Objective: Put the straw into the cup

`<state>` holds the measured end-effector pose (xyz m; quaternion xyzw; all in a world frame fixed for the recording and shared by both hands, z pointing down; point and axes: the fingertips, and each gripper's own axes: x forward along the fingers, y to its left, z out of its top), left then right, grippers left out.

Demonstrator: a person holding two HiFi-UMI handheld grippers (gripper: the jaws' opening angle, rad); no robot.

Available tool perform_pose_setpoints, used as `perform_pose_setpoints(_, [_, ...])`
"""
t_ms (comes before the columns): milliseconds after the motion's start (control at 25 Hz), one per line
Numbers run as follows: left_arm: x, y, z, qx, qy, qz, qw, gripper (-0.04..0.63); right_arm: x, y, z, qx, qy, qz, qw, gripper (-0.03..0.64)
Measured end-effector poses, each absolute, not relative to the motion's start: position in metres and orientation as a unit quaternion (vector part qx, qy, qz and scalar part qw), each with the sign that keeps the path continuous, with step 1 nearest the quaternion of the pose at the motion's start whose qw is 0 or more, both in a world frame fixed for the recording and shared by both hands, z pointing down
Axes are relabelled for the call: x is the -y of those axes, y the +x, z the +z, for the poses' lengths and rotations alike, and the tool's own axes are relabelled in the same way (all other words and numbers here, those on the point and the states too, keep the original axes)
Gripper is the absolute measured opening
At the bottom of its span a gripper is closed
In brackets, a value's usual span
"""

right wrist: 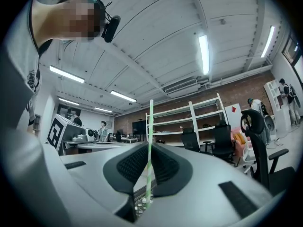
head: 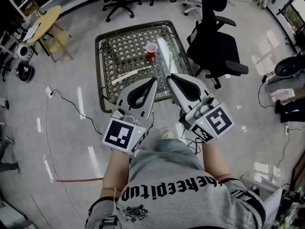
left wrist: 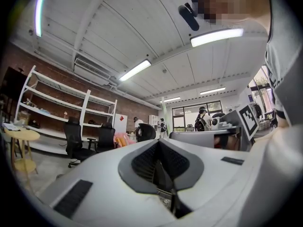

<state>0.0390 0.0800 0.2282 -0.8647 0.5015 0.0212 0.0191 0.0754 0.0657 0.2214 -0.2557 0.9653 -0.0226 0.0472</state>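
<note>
A red cup (head: 151,49) stands upright near the far middle of a metal mesh table (head: 101,70) in the head view. My right gripper (head: 169,77) is shut on a pale green straw (head: 169,61), which sticks out past its tips just right of the cup. In the right gripper view the straw (right wrist: 150,126) rises straight up between the closed pads of the right gripper (right wrist: 149,146). My left gripper (head: 154,80) sits beside the right one, shut with nothing in it. The left gripper (left wrist: 159,142) in its own view shows closed jaws against the room; the cup is hidden there.
A long white strip (head: 129,75) lies on the mesh table in front of the cup. A black office chair (head: 214,44) stands at the table's right edge. A round wooden table (head: 46,20) is at far left. Cables (head: 62,97) trail over the floor.
</note>
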Motion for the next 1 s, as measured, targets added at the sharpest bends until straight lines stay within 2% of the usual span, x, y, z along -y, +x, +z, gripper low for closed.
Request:
perform_pose_setpoints(600, [-0.042,0.083,0.231,-0.536,-0.844,0.014,0.019,0.017,-0.023,0.123,0.227,-0.972,-0.222,-0.037,0.062,0.041])
perform_pose_setpoints(1000, [-0.023,0.079,0.238,-0.534,-0.845,0.008,0.015,0.017,-0.004,0.119,0.232,-0.971,-0.227,-0.042,0.063,0.041])
